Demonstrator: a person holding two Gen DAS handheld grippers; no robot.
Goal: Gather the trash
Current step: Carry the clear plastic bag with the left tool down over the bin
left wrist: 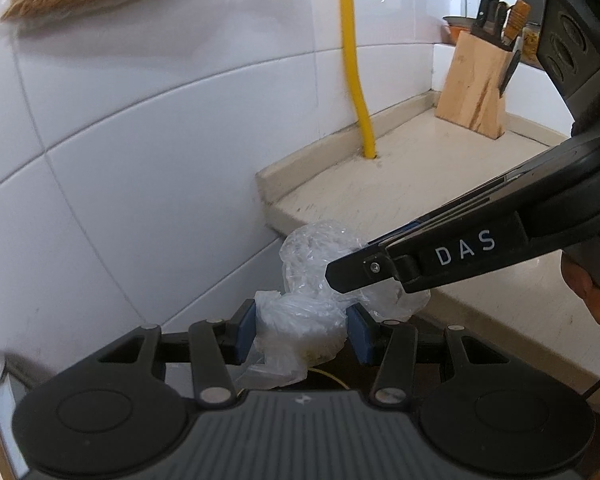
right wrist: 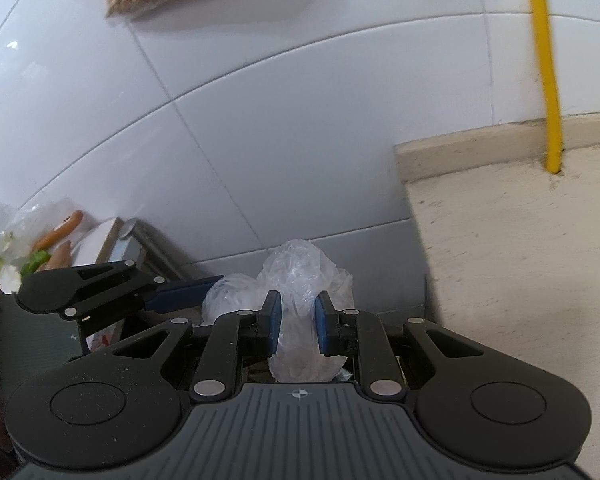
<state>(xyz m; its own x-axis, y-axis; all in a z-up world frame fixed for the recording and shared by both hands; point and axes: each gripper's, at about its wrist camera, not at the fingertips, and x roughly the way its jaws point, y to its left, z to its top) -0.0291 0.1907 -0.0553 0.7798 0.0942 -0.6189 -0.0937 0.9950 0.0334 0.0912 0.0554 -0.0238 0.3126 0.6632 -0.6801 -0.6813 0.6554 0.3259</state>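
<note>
— What is sitting nearest the left gripper?

— Its blue pads are pressing on a crumpled clear plastic bag, clamping it from both sides. The right gripper is squeezing another bunch of the same bag between its own pads, so both are gripping the one wad, close together.

— Where is the bag hanging?

— Just off the end of the beige counter, in front of the white tiled wall.

— And further back?

— A yellow pipe is running down into the counter, and a wooden knife block is standing in the corner.
</note>
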